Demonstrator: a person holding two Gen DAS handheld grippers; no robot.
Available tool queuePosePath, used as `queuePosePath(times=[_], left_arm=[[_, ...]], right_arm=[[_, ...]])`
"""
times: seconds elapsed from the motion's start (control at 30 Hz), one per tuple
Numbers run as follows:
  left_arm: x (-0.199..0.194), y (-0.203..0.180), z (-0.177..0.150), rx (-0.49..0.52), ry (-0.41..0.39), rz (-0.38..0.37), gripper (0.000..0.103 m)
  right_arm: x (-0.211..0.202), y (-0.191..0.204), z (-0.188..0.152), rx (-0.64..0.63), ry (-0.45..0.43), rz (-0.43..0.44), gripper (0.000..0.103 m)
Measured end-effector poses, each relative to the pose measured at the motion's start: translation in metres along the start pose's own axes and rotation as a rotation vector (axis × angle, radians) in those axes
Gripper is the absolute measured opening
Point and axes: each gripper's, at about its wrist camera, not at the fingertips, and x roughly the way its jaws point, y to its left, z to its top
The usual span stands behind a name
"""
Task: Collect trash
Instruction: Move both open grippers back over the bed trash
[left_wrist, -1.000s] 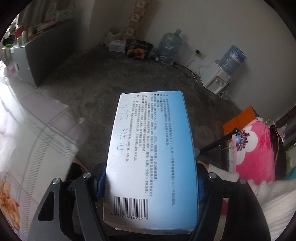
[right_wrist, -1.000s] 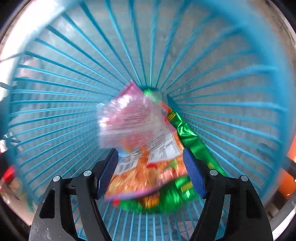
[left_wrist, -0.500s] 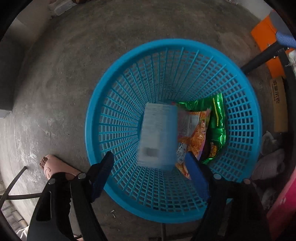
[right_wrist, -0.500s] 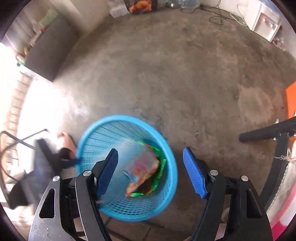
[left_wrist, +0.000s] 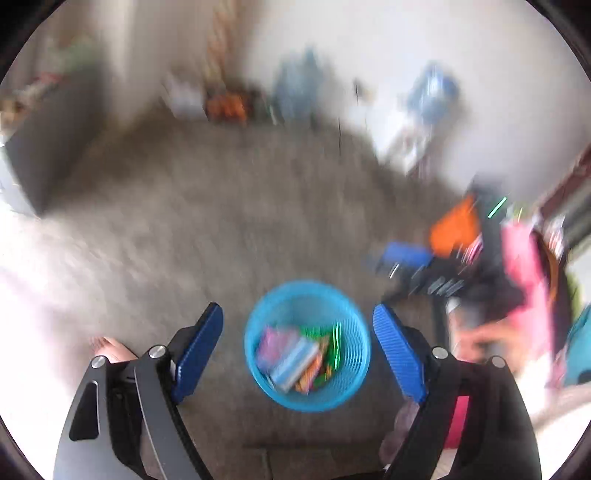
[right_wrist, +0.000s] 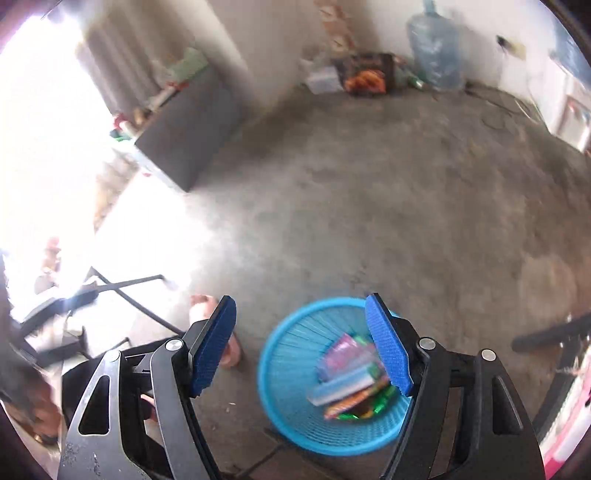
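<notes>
Both grippers are spread wide with nothing between their blue pads. The left gripper (left_wrist: 297, 345) is above the blue basket (left_wrist: 354, 387), which stands on the concrete floor (left_wrist: 221, 229) and appears directly between its fingers. The right gripper (right_wrist: 301, 345) is also above the basket (right_wrist: 280, 387), which lies ahead and toward its right finger, that finger overlapping the rim. Inside the basket rest a pale blue box (right_wrist: 343, 387), a pink wrapper (right_wrist: 340, 350), an orange wrapper (right_wrist: 351, 400) and a green foil wrapper (right_wrist: 380, 398), heaped together and touching. The left view is heavily blurred. A bare foot (right_wrist: 201, 304) is on the floor just beyond the right gripper's left finger. A water jug (right_wrist: 434, 55) stands at the far wall.
</notes>
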Motion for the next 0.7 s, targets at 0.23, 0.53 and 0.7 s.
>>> queuePosePath(times=[0.23, 0.53, 0.7], left_arm=[[-0.192, 0.073, -0.023, -0.107, -0.304, 0.451, 0.082], [-0.303, 0.196, -0.104, -0.386, -0.37, 0.848, 0.081], [-0.308, 0.259, -0.145, -0.572, -0.352, 0.785, 0.081]], right_arm=[[0.021, 0.088, 0.027, -0.172, 0.018, 0.121, 0.069], [0.042, 0.199, 0.05, -0.363, 0.035, 0.298, 0.069], [0.045, 0.245, 0.057, -0.429, 0.03, 0.372, 0.069]])
